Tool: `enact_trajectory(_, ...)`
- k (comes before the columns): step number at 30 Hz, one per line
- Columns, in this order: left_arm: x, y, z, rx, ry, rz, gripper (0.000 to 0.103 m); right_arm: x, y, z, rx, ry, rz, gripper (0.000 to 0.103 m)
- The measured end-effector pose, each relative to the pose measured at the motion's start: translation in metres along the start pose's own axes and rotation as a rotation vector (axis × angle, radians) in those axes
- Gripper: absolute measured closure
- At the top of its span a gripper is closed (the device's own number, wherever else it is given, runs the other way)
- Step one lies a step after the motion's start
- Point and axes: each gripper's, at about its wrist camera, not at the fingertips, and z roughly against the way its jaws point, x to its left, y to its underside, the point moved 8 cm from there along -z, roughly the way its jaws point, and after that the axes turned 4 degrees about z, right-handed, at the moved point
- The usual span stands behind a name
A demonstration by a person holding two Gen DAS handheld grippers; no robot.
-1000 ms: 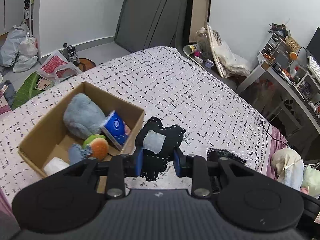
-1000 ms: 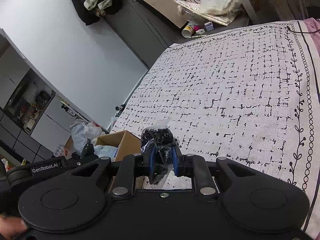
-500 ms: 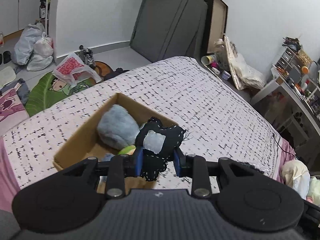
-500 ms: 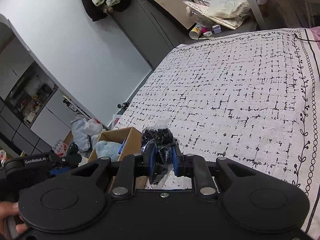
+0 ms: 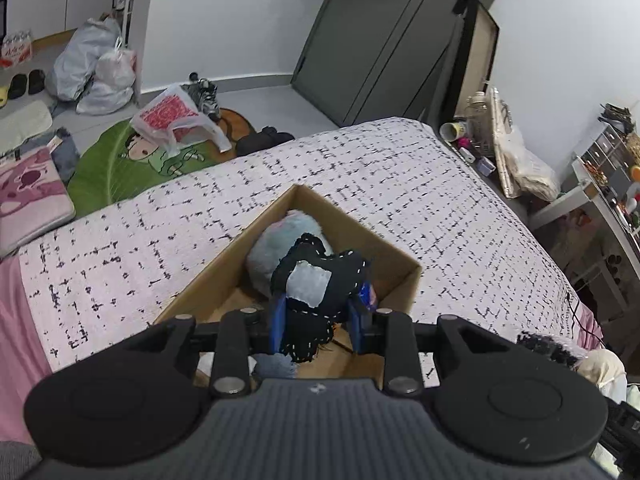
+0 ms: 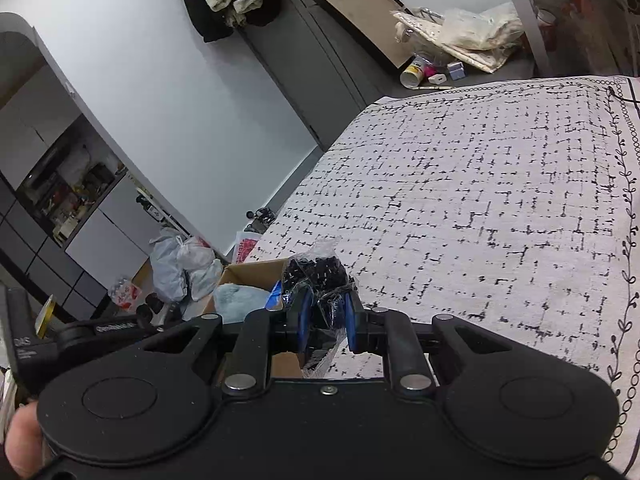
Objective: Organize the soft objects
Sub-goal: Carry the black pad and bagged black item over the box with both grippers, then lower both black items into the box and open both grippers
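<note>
- Soft toy (image 5: 316,280), a black stitched piece with a pale patch, is hanging pinched between the blue fingers (image 5: 277,322) of the left gripper (image 5: 318,326); the jaws are standing narrowed onto it, and it is sitting over the right end of the cardboard box (image 5: 208,280) on the bed (image 5: 400,184), above a fluffy blue toy (image 5: 272,252) already lying inside.
- Right gripper (image 6: 325,320) is clamping a clear bag of small black pieces (image 6: 316,276), its jaws nearly closed on the bag's neck; the bag is hovering just past the box corner (image 6: 256,270), over the bed's left edge side, not clearly over the opening.
- Risks for the left side: the soft toy's loose lower flap is dangling below the fingers, so on release it could be catching on the box wall nearest the gripper and draping over the rim rather than dropping in; its fabric may also be clinging to a finger pad.
- Risks for the right side: letting go from here looks likely to be landing the bag on the bedspread, or tipping it off the rim; the thin plastic is bunching between the fingers, so a slipping grip or a tear could be spilling the pieces.
- Both grippers are crowding the same end of the box; they could be bumping each other or nudging the light box across the bed.
</note>
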Motion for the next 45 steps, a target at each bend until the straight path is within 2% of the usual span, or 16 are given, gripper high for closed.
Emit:
enact_trajectory(12,0.035,0.006,-0.029,0.042,0.005,0.074,0.072,0.034,0.005,-0.021,0.002,0.013,0.026,0.085)
enact_trajectory(17,0.044,0.007,-0.034,0.032,-0.011,0.078,0.072,0.048,0.009,-0.033,0.008,0.005,0.011,0.085)
enact_trajectory(27,0.057,0.004,-0.037,0.033,0.002,0.125,0.064,0.076,0.025,-0.062,0.054,0.003,0.014,0.085)
enact_trajectory(31,0.058,0.002,-0.034,0.016,0.019,0.132,0.055,0.085,0.031,-0.07,0.075,0.004,0.02,0.085)
enact_trajectory(37,0.062,0.001,-0.036,0.02,0.024,0.147,0.053,0.095,0.043,-0.083,0.114,0.006,0.02,0.084)
enact_trajectory(38,0.062,0.001,-0.036,0.02,0.025,0.145,0.053,0.097,0.046,-0.085,0.124,0.003,0.023,0.08)
enact_trajectory(41,0.062,0.001,-0.036,0.021,0.025,0.142,0.053,0.098,0.051,-0.087,0.155,0.009,0.01,0.077)
enact_trajectory(45,0.062,0.002,-0.038,0.031,0.029,0.145,0.053,0.097,0.045,-0.075,0.135,0.006,0.018,0.056)
